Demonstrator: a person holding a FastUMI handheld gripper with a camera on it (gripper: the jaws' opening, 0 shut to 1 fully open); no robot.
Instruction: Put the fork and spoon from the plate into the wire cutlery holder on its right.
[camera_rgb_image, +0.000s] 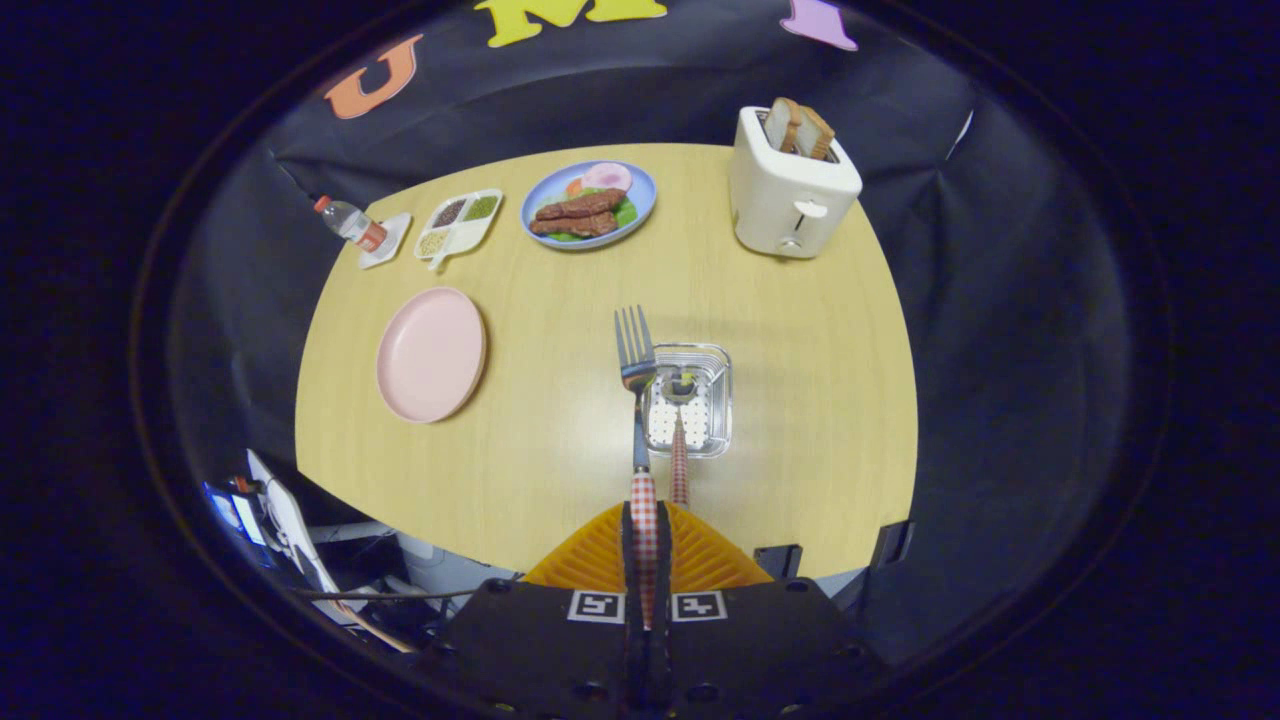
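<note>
Both fingers of the claw (646, 530) clamp the fork (636, 385) handle, tines ahead. Just beyond, the spoon (680, 440) stands in the wire cutlery holder (690, 400); pink plate (431, 354) lies far left.

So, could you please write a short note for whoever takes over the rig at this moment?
Gripper: shut on the fork, held by its checked handle, tines pointing forward, above the table.
Spoon: already standing in the wire cutlery holder, checked handle leaning back toward the fingers.
Pink plate: bare, left of the holder.
Done: spoon stowed, fork lifted off the plate.
Left: bring the fork over the holder, which sits just right of its tines, lower it in and open the fingers.
</note>
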